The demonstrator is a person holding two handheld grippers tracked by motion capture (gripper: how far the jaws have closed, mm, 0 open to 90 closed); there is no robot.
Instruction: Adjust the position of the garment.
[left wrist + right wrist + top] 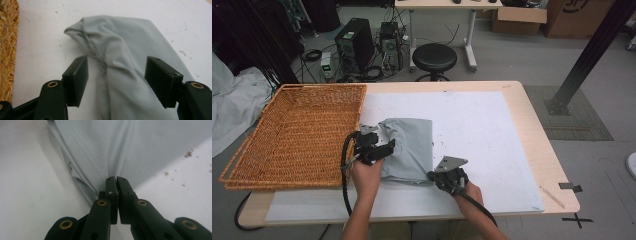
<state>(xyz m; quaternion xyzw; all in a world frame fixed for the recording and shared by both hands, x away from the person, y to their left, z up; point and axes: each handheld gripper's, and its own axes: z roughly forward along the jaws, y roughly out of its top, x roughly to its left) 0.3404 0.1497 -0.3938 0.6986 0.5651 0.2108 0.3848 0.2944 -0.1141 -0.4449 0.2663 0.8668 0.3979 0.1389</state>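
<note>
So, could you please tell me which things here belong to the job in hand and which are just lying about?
In the job:
grey cloth
left gripper, open around the cloth
right gripper, shut on the cloth's edge
wicker basket, likely

Lying about:
black stool
computer towers
cardboard boxes

A folded grey cloth lies on the white sheet covering the table. The left gripper sits at the cloth's left edge; the right gripper meets its near right corner. A wicker basket stands just beside the cloth, to the left.
</note>
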